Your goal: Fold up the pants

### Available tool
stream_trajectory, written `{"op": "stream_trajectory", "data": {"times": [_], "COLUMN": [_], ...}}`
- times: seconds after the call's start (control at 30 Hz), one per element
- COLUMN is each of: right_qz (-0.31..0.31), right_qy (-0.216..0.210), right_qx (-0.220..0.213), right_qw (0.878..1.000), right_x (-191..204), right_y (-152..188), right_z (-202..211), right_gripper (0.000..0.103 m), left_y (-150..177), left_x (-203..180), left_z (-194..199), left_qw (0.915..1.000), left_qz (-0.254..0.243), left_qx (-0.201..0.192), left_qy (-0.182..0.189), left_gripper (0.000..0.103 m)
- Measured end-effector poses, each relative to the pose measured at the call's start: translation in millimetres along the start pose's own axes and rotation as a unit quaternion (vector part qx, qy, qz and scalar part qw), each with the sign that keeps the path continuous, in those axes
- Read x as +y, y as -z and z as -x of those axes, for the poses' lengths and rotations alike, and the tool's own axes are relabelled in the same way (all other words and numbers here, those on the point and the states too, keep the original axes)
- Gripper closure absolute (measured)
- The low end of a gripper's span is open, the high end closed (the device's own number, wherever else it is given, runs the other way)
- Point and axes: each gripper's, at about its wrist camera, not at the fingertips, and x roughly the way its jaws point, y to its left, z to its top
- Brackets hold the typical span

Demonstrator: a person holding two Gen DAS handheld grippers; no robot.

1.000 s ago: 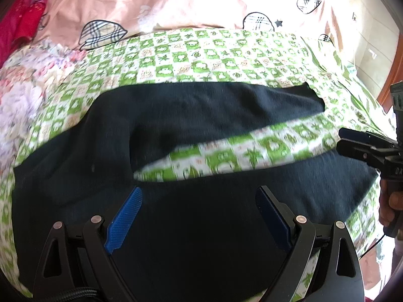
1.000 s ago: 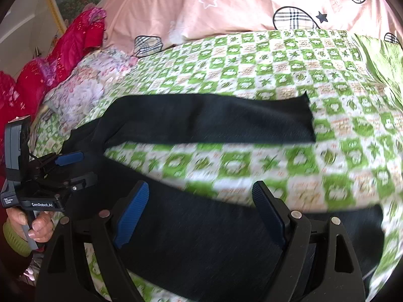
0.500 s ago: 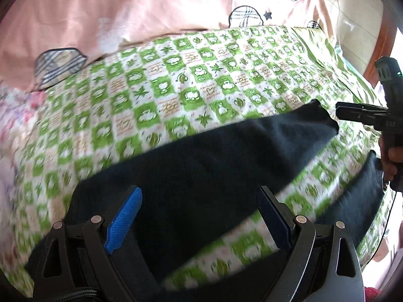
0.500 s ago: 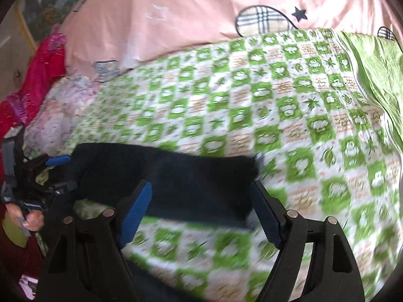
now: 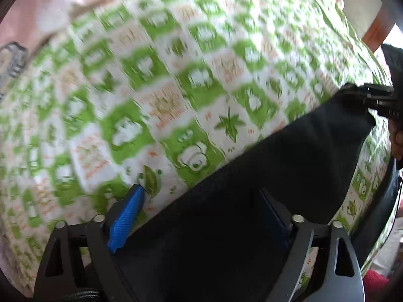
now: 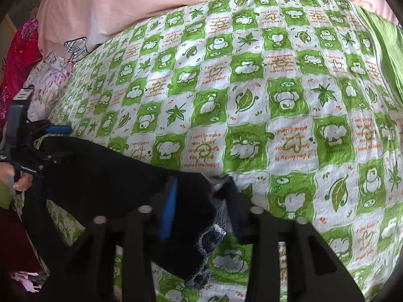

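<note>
Pants: the dark pants (image 6: 100,176) lie on the bed over the green checked sheet (image 6: 252,100); you see one leg stretched as a dark band between your two claws, from the near left to the cuff at the right.

Right claw: your right claw (image 6: 201,198) is closed down narrow on the cuff end of that leg. The blue pad (image 6: 168,209) presses the dark cloth from the left, and the fuzzy grey inside of the fabric bunches out between and below the jaws. In the left wrist view the same claw (image 5: 362,95) shows at the far right, pinching the corner of the leg.

Left claw: your left claw (image 5: 201,201) stands wide. Its blue pad (image 5: 126,219) sits over the sheet just beside the edge of the pants, and its other finger sits over the dark cloth. Fabric fills the gap between the fingers, but the jaws are not pinched on it. In the right wrist view this claw (image 6: 53,136) shows at the far left by the upper part of the pants.

Bed: a pink quilt (image 6: 138,0) lies at the far side; red cloth (image 6: 22,50) sits at the far left.

Sharpness: the left wrist view is smeared, so its sheet pattern is blurred.
</note>
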Motion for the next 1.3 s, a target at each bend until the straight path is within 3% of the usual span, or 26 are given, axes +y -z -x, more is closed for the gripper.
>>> {"op": "stream_trajectory", "data": {"times": [0.03, 0.1, 0.13, 0.17, 0.2, 0.23, 0.4, 0.8, 1.03, 1.1, 1.3], "right_qz": [0.001, 0.010, 0.014, 0.018, 0.021, 0.025, 0.042, 0.113, 0.195, 0.221, 0.252], "right_qy": [-0.003, -0.008, -0.007, -0.007, -0.006, -0.006, -0.011, 0.039, 0.075, 0.085, 0.102], "right_qx": [-0.002, -0.013, -0.017, -0.024, -0.031, -0.043, -0.084, -0.120, -0.181, -0.184, -0.153], "right_qw": [1.000, 1.000, 1.000, 1.000, 0.999, 0.999, 0.996, 0.986, 0.961, 0.954, 0.950], "right_x": [0.5, 3.0, 2.9, 3.6, 4.5, 6.0, 8.5, 7.3, 20.7, 23.8, 17.3], "right_y": [0.2, 0.9, 2.0, 2.9, 3.9, 4.4, 11.0, 70.5, 117.2, 134.5, 183.3], "right_z": [0.3, 6.9, 10.4, 15.9, 20.9, 28.5, 61.9, 113.1, 151.6, 157.2, 157.9], "right_gripper": [0.092, 0.094, 0.095, 0.095, 0.095, 0.095, 0.096, 0.096, 0.096, 0.096, 0.096], "left_y": [-0.3, 1.2, 2.3, 3.2, 4.7, 7.9, 38.1, 116.3, 149.7, 160.7, 182.7], "left_x": [-1.1, -2.5, -4.1, -6.3, -9.6, -13.4, -44.0, -126.8, -160.5, -170.7, -184.3], "left_z": [-2.8, -2.4, -0.6, 2.0, 4.8, 9.8, 43.9, 103.6, 113.8, 111.6, 100.1], "left_qw": [1.0000, 0.9999, 0.9997, 0.9994, 0.9991, 0.9990, 0.9975, 0.9897, 0.9844, 0.9841, 0.9841], "left_qz": [-0.003, -0.005, -0.007, -0.010, -0.011, -0.010, -0.024, -0.005, -0.002, -0.004, 0.003], "left_qx": [-0.001, -0.008, -0.010, -0.013, -0.014, -0.017, -0.060, -0.116, -0.129, -0.128, -0.118], "left_qy": [0.000, 0.011, 0.021, 0.031, 0.039, 0.041, 0.029, 0.084, 0.119, 0.123, 0.133], "left_gripper": [0.018, 0.028, 0.044, 0.072, 0.087, 0.094, 0.097, 0.099, 0.099, 0.099, 0.099]}}
